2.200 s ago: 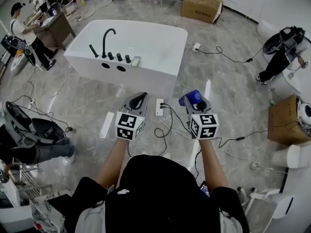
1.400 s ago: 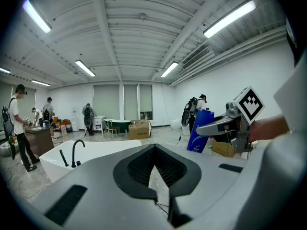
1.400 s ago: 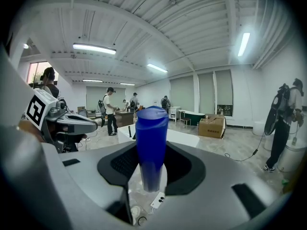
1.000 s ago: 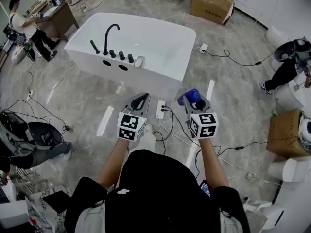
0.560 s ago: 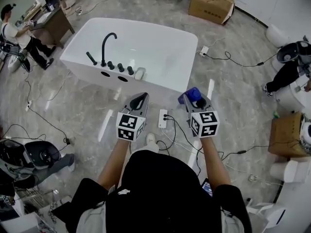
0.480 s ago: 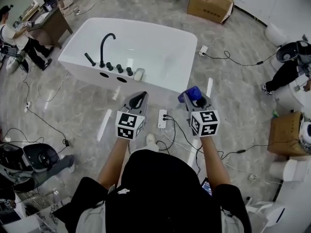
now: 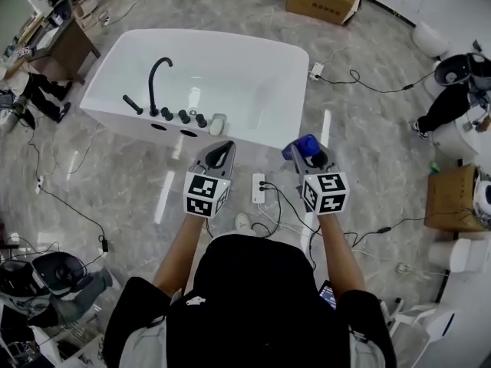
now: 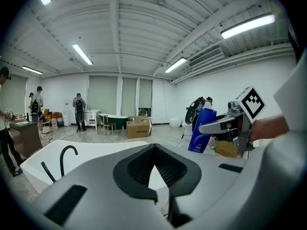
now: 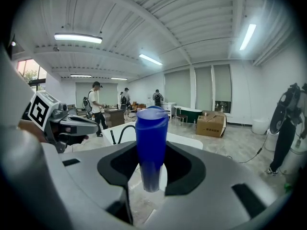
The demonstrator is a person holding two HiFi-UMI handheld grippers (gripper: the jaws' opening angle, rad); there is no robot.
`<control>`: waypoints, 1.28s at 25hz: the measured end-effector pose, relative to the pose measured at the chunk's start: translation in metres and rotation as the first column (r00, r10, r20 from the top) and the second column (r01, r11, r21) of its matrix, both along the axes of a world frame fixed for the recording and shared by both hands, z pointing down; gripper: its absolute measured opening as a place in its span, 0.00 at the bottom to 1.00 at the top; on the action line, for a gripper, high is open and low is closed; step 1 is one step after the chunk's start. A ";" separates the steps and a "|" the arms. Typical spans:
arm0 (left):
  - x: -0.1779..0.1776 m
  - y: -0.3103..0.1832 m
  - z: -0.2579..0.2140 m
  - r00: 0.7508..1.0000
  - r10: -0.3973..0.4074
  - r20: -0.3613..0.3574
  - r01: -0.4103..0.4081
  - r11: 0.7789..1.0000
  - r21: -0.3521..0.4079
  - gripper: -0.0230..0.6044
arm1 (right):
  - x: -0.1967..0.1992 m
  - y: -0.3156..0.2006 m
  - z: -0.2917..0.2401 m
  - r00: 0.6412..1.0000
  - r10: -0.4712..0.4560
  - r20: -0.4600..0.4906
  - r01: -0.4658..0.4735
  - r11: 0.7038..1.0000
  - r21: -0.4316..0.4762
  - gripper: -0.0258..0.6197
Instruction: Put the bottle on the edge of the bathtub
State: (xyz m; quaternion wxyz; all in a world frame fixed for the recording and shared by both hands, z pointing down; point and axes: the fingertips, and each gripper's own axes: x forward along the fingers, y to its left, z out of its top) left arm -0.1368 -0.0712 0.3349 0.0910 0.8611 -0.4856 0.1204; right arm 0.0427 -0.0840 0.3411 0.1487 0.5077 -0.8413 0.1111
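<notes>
The right gripper point(image 7: 309, 158) clamps the bottle point(image 9: 151, 133) low, short of the bathtub point(image 7: 285, 90). The left gripper point(image 7: 222, 150) is closed and empty. The bottle seems light, stiff and slippery.

Both arms forward, side by side; left gripper point(image 7: 225, 147) closed; right gripper point(image 7: 310, 156) clamping bottle point(image 9: 151, 143).

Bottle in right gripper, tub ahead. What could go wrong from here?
1. Power strip and cables lie on the floor before the bathtub: a possible trip.
2. Faucet and knobs crowd the near rim; the bottle in the right gripper could bump them or tip off.
</notes>
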 end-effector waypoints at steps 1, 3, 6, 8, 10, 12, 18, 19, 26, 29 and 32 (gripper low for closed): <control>-0.001 -0.005 0.001 1.000 0.003 -0.001 -0.003 1.000 -0.005 0.05 | -0.001 -0.003 0.001 1.000 0.003 -0.001 -0.003 1.000 -0.004 0.29; 0.000 -0.011 0.004 1.000 0.013 -0.005 -0.013 1.000 -0.015 0.05 | -0.001 -0.008 0.003 1.000 0.010 -0.002 -0.010 1.000 -0.011 0.29; 0.003 -0.021 0.010 1.000 0.030 -0.004 -0.030 0.999 -0.029 0.05 | 0.000 -0.016 0.007 1.000 0.019 -0.001 -0.019 1.000 -0.022 0.29; 0.007 -0.025 0.019 0.999 0.040 -0.007 -0.040 0.998 -0.047 0.05 | 0.003 -0.019 0.014 1.000 0.026 0.000 -0.026 0.999 -0.034 0.29; 0.011 -0.031 0.029 0.999 0.047 -0.005 -0.048 0.997 -0.064 0.05 | 0.006 -0.023 0.022 1.000 0.028 -0.001 -0.028 0.999 -0.045 0.29; 0.014 -0.039 0.040 0.999 0.047 0.007 -0.047 0.996 -0.075 0.05 | 0.007 -0.030 0.029 1.000 0.023 -0.001 -0.024 0.998 -0.055 0.29; 0.030 -0.054 0.070 0.999 0.042 0.012 -0.040 0.989 -0.141 0.05 | 0.015 -0.050 0.055 1.000 0.001 0.008 0.000 0.994 -0.108 0.29; 0.033 -0.056 0.074 0.999 0.039 0.010 -0.037 0.988 -0.153 0.05 | 0.017 -0.053 0.060 1.000 -0.003 0.011 0.004 0.993 -0.118 0.29; 0.046 -0.073 0.106 1.000 0.004 0.001 -0.003 0.976 -0.218 0.05 | 0.019 -0.075 0.092 0.998 -0.048 0.026 0.052 0.983 -0.177 0.29; 0.047 -0.077 0.124 1.000 -0.010 -0.002 0.009 0.971 -0.238 0.05 | 0.015 -0.082 0.111 0.997 -0.071 0.022 0.074 0.977 -0.200 0.29; 0.046 -0.078 0.143 1.000 -0.021 -0.001 0.020 0.963 -0.268 0.05 | 0.011 -0.088 0.129 0.995 -0.094 0.016 0.095 0.971 -0.221 0.29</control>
